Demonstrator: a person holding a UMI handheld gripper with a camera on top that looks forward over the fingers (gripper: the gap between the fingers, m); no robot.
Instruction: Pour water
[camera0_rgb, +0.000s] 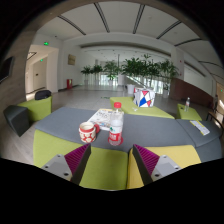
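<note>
A clear plastic bottle (116, 126) with a red cap and red label stands upright on the grey table (150, 128), just ahead of my fingers. A red and white cup (88, 131) stands right beside it on its left. My gripper (110, 163) is open and empty, its magenta pads (76, 159) spread wide, short of both things. The bottle lines up roughly with the gap between the fingers.
Yellow-green chairs (105, 168) stand at the table's near side, under my fingers, and more around it. A white box (143, 98) with red and blue marks sits farther back. Green plants (140, 68) line the far end of the hall.
</note>
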